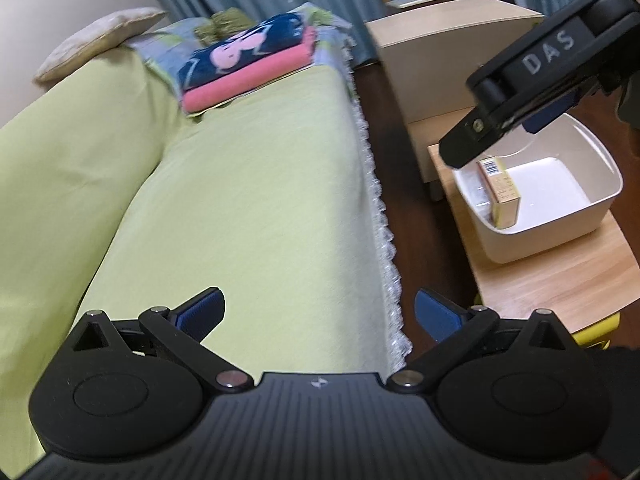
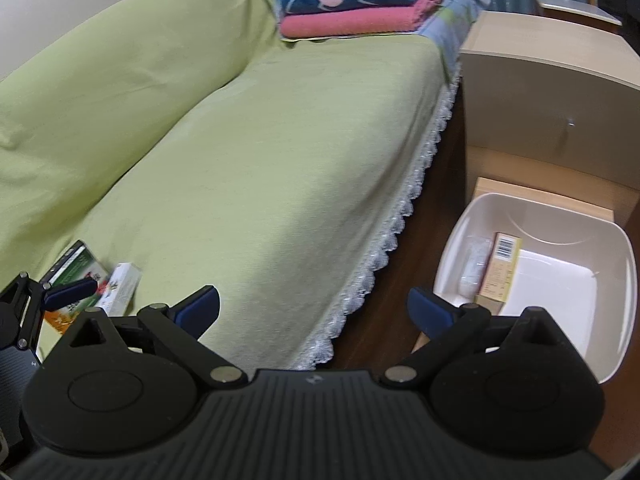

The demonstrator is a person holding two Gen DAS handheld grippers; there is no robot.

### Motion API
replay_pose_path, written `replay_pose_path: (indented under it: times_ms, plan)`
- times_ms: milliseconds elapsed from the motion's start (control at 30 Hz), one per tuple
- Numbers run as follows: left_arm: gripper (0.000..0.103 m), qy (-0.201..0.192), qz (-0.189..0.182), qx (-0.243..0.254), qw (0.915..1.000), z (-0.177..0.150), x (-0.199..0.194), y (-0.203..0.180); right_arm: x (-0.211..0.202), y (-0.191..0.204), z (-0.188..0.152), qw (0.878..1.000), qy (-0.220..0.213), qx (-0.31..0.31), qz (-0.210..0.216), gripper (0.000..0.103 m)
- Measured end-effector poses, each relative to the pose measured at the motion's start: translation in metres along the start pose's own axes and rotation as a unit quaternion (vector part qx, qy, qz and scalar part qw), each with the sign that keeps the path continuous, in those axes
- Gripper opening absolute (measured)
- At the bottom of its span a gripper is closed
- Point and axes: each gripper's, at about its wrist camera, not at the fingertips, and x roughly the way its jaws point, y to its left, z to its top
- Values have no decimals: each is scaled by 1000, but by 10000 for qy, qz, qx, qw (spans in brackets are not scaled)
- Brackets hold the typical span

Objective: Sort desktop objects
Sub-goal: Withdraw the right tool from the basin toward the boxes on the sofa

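Right now we have both grippers spread wide with nothing between the blue pads. Our left gripper hangs over the front edge of the green sofa cover, right above its white lace trim. Our right gripper sits over that same lace edge, jaws fully apart and empty.

Just left of our right gripper, on the sofa seat, we spot a green-and-orange box with a small white box lying just beside it, and one blue pad of the left gripper pokes in over them.

Off to the right, a white tub sits on the low wooden table near its far edge. Inside the tub, a yellow box with a barcode on its end rests toward the left wall, next to a pale wrapped item we cannot make out.

Further back, a beige cabinet stands behind the table. At the sofa's far end, folded blankets are stacked, dark blue on pink.
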Motion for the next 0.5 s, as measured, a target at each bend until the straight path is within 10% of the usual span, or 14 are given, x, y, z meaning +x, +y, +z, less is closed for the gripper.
replay_pose_path:
  times_ms: [500]
  plan:
    - [102, 454, 638, -777, 9939, -68, -24, 62, 15, 89, 0, 9952, 184, -572, 770, 100]
